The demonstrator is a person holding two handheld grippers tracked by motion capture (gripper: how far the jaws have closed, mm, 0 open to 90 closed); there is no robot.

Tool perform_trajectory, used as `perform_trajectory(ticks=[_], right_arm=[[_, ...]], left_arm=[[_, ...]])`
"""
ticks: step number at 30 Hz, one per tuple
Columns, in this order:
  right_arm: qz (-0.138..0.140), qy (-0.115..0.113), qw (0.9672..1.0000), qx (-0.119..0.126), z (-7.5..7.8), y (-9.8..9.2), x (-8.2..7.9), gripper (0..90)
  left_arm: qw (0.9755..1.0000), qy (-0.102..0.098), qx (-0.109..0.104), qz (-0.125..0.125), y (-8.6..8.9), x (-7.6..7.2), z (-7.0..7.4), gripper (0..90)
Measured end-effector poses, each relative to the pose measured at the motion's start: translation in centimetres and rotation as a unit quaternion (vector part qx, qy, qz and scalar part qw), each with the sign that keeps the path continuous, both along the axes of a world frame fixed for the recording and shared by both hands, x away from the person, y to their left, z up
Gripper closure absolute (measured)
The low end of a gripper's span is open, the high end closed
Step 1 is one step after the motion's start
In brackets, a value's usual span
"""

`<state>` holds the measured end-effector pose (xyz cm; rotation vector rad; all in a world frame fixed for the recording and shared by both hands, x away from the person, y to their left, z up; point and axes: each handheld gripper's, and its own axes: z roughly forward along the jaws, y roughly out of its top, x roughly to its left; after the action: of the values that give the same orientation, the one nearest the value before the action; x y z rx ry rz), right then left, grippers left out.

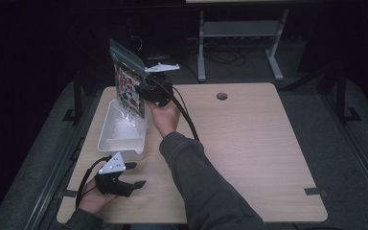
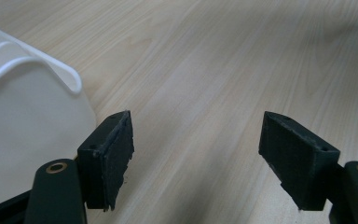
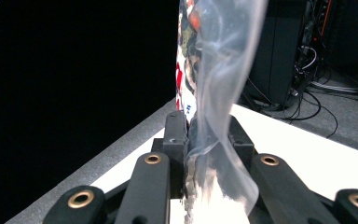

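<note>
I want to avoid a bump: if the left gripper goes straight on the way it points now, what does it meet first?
Probably nothing: ahead of the open left gripper lies bare table, as far as its own view shows. The white bin sits off to one side, close by one of the fingers, though depth is unclear.

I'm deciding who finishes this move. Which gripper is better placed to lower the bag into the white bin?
Right. The right gripper already clamps the bag above the white bin; the left gripper rests open beside it.
</note>
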<state>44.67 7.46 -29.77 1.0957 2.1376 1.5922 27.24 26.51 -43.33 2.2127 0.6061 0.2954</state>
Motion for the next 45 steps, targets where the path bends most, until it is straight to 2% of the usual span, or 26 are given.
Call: perform_trajectory(ticks=[13,26,37,44,45], right_arm=[[-0.012,0.004,0.9998,-0.013,-1.9,2.3,0.4,75.2],[-0.022,0.015,0.9993,-0.027,-4.1,3.6,0.5,75.1],[-0.029,0.03,0.9987,-0.027,-5.9,4.1,0.5,75.1],[-0.03,0.017,0.9985,-0.042,-6.2,4.5,0.0,75.0],[-0.032,0.013,0.9981,-0.05,-6.2,4.6,-0.2,75.0]], left_arm=[[1.0,0.002,0.005,-0.006,-0.2,0.0,-0.1,25.3],[0.9999,0.003,0.007,-0.008,-0.2,0.0,-0.2,25.3],[0.9999,0.004,0.008,-0.009,-0.3,0.0,-0.2,25.4],[0.9999,0.004,0.01,-0.01,-0.3,0.0,-0.2,25.4],[0.9999,0.003,0.01,-0.009,-0.3,0.0,-0.2,25.3]])
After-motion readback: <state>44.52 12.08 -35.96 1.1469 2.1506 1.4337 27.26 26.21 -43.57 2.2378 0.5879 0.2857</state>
